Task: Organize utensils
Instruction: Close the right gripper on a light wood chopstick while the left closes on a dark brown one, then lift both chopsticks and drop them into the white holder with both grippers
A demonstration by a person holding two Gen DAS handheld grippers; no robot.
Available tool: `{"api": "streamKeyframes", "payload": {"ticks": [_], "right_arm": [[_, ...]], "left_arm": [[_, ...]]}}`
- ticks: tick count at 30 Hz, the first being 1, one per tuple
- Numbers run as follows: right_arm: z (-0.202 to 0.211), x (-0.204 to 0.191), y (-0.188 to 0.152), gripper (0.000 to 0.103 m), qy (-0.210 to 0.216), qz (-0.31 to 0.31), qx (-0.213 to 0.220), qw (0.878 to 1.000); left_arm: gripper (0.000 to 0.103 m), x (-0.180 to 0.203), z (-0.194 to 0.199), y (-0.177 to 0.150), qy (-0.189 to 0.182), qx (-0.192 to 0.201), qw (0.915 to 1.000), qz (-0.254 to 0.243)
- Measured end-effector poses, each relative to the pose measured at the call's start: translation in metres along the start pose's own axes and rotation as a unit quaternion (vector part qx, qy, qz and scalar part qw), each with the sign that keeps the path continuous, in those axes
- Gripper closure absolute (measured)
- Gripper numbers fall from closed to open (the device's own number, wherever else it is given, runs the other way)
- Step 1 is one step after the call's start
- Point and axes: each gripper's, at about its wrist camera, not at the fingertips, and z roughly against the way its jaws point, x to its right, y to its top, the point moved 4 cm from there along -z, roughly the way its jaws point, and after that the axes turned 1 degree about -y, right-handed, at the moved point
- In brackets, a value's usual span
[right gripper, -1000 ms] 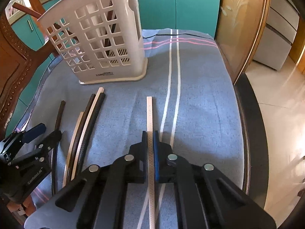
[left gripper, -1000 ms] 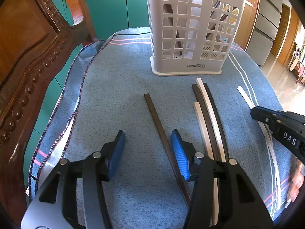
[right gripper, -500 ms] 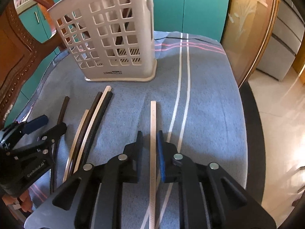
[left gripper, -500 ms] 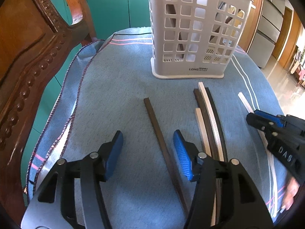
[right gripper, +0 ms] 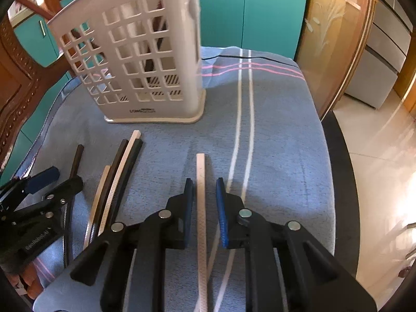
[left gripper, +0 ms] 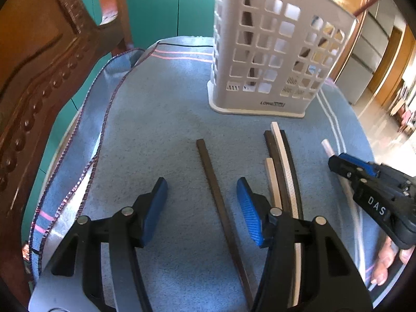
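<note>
Straddling chopsticks, both grippers open

Lying flat on the blue cloth [left gripper: 161, 119] are several chopsticks. L gripper [left gripper: 201, 202] hangs low over the cloth w/ jaws spread wide; a single dark chopstick [left gripper: 210, 171] runs btwn the blue pads [left gripper: 248, 213], touching neither. It holds nothing. Just R of it sits a bundle of four sticks [left gripper: 282, 161], two dark and two pale, side by side and touching, tips pointing toward the white utensil basket [left gripper: 270, 59].

R gripper [right gripper: 204, 197] has its jaws partly open, a narrow gap on each side of a pale chopstick [right gripper: 200, 182] that lies on the cloth btwn them; nothing is gripped. That stick lies just L of the cloth's two white stripes [right gripper: 244, 119], well apart from the bundle.

Basket stands upright at the far end of the cloth, near the bundle's tips; dark utensils show thru its grid, cannot tell which kind. Carved wooden chair [left gripper: 33, 83] stands at the L edge, teal cabinets [right gripper: 270, 15] behind. From the L wrist view the R gripper shows at the R edge, a bare hand [left gripper: 390, 262] under it.
</note>
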Motion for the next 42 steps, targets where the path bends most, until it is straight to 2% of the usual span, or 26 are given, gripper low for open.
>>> {"api": "streamKeyframes", "payload": {"ticks": [7,9,12,14,16,19,23,31,35,37,39,42], "right_arm": [[0.0,0.007,0.007,0.081,0.004,-0.002,0.0,1.0],[-0.001,0.005,0.009,0.075,-0.003,0.01,-0.003,1.0],[-0.006,-0.005,0.013,0.075,-0.041,0.036,-0.004,0.999],[-0.011,-0.012,0.013,0.075,-0.046,0.047,-0.01,0.998],[-0.011,-0.016,0.014,0.075,-0.057,0.056,-0.009,0.997],[-0.011,-0.016,0.013,0.075,-0.052,0.05,-0.011,0.997],[-0.011,-0.016,0.012,0.078,-0.034,0.042,-0.016,0.998],[-0.012,-0.018,0.012,0.078,-0.036,0.047,-0.019,0.998],[-0.012,-0.024,0.009,0.092,-0.02,0.044,-0.019,0.999],[-0.011,-0.027,0.009,0.096,-0.015,0.047,-0.016,0.999],[-0.01,-0.029,0.007,0.096,-0.012,0.045,-0.013,0.999],[-0.006,-0.03,0.004,0.097,0.012,0.034,-0.011,0.999]], "left_arm": [[0.046,-0.008,-0.005,0.009,-0.014,-0.005,0.9996,0.022],[0.047,-0.006,-0.012,0.015,0.001,-0.011,0.9998,0.019],[0.047,0.003,-0.02,0.019,0.043,-0.024,0.9988,-0.002],[0.055,0.009,-0.021,0.02,0.056,-0.028,0.998,-0.001],[0.066,0.015,-0.022,0.022,0.056,-0.032,0.9979,-0.002],[0.072,0.019,-0.024,0.024,0.057,-0.035,0.9978,-0.003],[0.073,0.028,-0.023,0.024,0.052,-0.046,0.9975,-0.011],[0.072,0.029,-0.014,0.016,0.03,-0.055,0.9978,-0.022],[0.077,0.025,-0.017,0.017,0.031,-0.052,0.998,-0.02],[0.084,0.015,-0.015,0.012,0.031,-0.05,0.9981,-0.019],[0.091,0.014,-0.014,0.011,0.027,-0.049,0.9982,-0.021],[0.094,0.013,-0.011,0.009,0.017,-0.045,0.9988,-0.013]]}}
